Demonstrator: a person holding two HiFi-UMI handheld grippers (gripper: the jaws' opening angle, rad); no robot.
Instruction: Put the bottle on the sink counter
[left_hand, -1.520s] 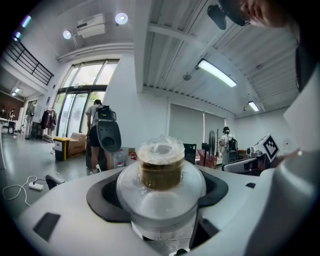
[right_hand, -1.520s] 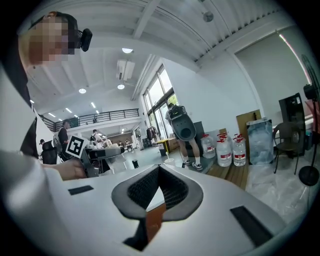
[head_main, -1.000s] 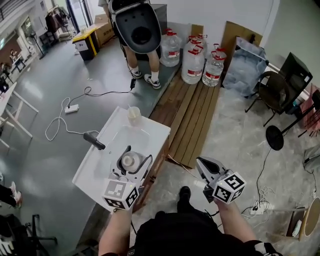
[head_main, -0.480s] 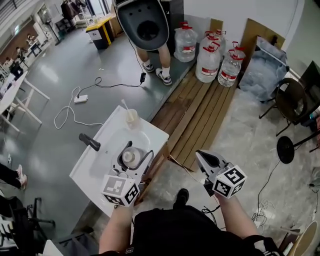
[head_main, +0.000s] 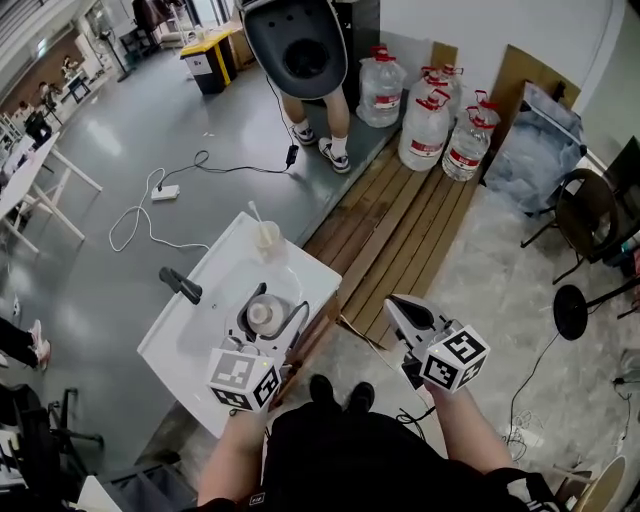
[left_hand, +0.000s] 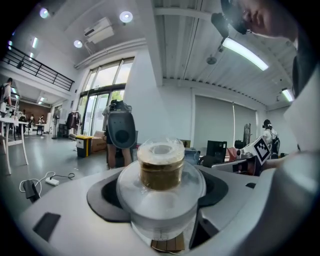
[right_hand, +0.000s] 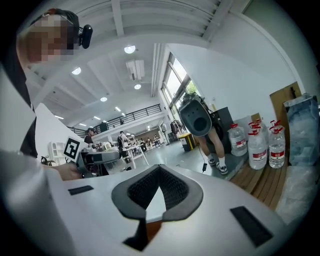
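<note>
My left gripper (head_main: 268, 318) is shut on a clear bottle (head_main: 260, 313) with a gold-brown neck and a clear cap. It holds the bottle over the basin of the white sink counter (head_main: 175, 345). In the left gripper view the bottle (left_hand: 161, 165) fills the space between the jaws of the left gripper (left_hand: 161, 182), cap pointing away from the camera. My right gripper (head_main: 400, 312) hangs to the right of the sink, above the floor. Its jaws meet at the tips of the right gripper (right_hand: 159, 170), with nothing between them.
A black faucet (head_main: 180, 285) stands at the sink's left side, and a cup with a stick (head_main: 266, 235) sits on its far corner. Beyond are wooden planks (head_main: 390, 230), large water jugs (head_main: 430, 125), a standing person (head_main: 305, 120), a floor cable (head_main: 165, 192) and a chair (head_main: 590, 215).
The head view has drifted a little, so the room sits lower in the picture. The left gripper keeps the bottle over the basin. The right gripper stays shut in about the same place.
</note>
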